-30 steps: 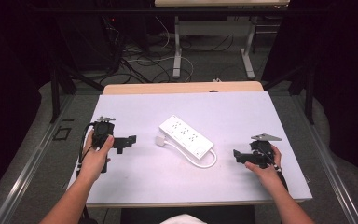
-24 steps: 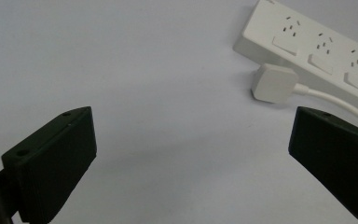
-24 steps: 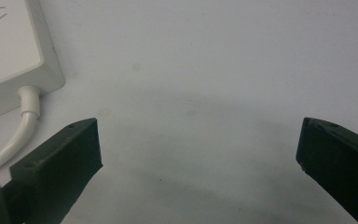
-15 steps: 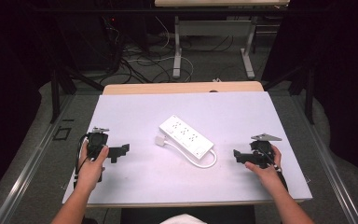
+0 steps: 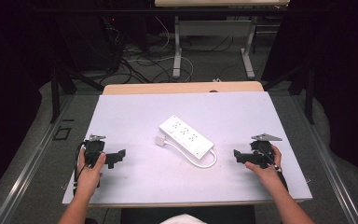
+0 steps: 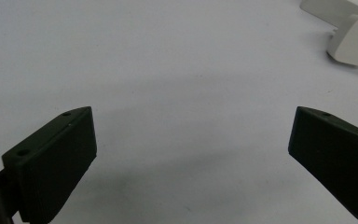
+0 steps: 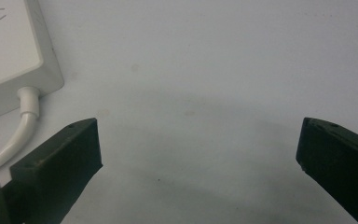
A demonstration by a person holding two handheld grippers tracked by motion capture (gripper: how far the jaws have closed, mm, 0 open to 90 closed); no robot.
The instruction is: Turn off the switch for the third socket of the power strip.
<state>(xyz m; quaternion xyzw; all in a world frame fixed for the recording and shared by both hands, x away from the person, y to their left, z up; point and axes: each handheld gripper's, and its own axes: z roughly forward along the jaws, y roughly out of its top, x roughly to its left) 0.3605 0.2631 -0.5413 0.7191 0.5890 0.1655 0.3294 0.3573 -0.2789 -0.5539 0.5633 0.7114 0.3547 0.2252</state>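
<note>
A white power strip [image 5: 186,135] lies aslant in the middle of the white table top [image 5: 135,112]. Its white cable [image 5: 207,163] loops round its near end, and its white plug [image 5: 161,140] rests by its left side. My left gripper [image 5: 117,157] sits near the table's front left, open, jaws pointing right toward the strip with nothing between them. The left gripper view shows the plug [image 6: 354,42] at top right, beyond the open gripper [image 6: 191,144]. My right gripper [image 5: 237,155] rests at front right, open and empty, pointing left. Its view has the strip's corner [image 7: 9,56] and cable [image 7: 16,135] at left.
A strip of wooden table edge [image 5: 182,87] shows behind the white top. Beyond it, the floor holds tangled cables [image 5: 140,60] and the white legs of another table [image 5: 178,46]. Dark metal frames [image 5: 60,79] stand to either side.
My left gripper has drawn back toward the table's front left edge, away from the power strip. The right gripper and the strip have stayed put.
</note>
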